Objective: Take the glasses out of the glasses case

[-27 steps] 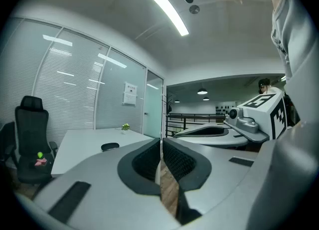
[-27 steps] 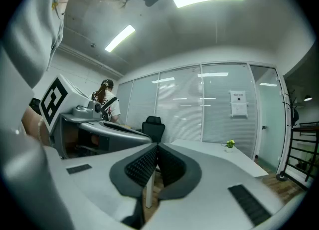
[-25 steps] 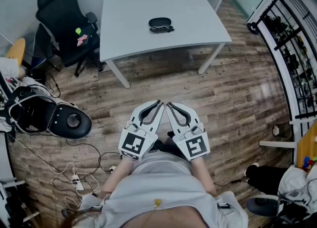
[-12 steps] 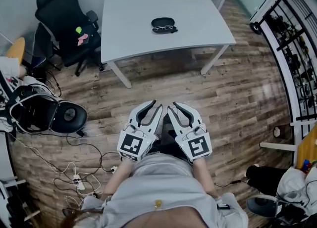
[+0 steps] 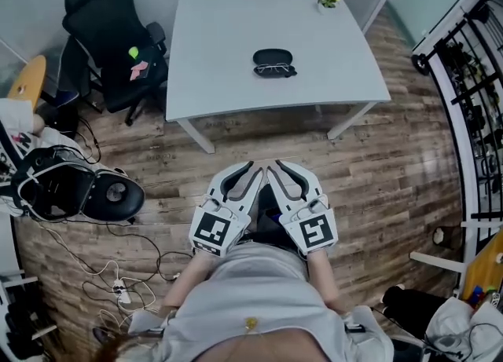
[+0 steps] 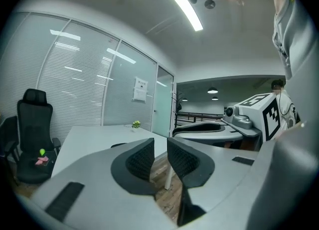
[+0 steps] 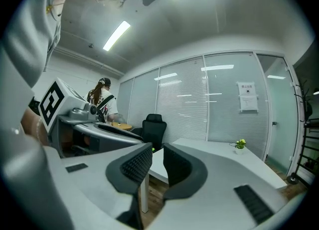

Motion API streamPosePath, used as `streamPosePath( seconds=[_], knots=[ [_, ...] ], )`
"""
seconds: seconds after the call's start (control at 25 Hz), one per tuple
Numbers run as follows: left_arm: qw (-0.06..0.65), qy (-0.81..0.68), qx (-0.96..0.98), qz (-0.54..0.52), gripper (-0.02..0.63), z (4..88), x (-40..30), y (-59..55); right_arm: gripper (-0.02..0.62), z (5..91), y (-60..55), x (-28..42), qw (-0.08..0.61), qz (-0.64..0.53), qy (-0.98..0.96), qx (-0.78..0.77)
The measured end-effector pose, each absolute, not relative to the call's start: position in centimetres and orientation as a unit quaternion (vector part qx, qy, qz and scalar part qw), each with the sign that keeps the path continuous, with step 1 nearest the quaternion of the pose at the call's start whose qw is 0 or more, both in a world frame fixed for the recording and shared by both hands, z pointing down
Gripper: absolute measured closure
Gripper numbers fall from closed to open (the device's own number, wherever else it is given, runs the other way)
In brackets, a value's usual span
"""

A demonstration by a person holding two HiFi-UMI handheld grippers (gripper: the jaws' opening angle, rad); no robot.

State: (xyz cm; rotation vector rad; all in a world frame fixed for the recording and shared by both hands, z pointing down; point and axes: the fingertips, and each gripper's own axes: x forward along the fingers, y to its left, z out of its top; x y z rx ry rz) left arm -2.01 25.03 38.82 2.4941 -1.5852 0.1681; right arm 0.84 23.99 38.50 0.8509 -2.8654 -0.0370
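The glasses case [image 5: 273,56] lies crosswise on the bench [image 5: 212,54], straight ahead and well apart from both grippers. Left gripper [image 5: 242,170] and right gripper [image 5: 284,169] are empty, their jaws narrowly parted. The right looks marginally nearer.

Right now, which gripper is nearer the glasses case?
Right, barely. The right gripper is almost in line with the case; the left gripper is off to its left. Both are far short.
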Motion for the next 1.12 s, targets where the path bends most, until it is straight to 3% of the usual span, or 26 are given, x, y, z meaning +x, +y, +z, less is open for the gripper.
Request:
streamPosePath(
  seconds=[1.12],
  knots=[
    [0.096,-0.587,0.802,0.063,0.518,39.1,-2.4,2.9,0.518,37.7,1.0,-0.2,0.065,-0.021,-0.975,0.21]
  ],
)
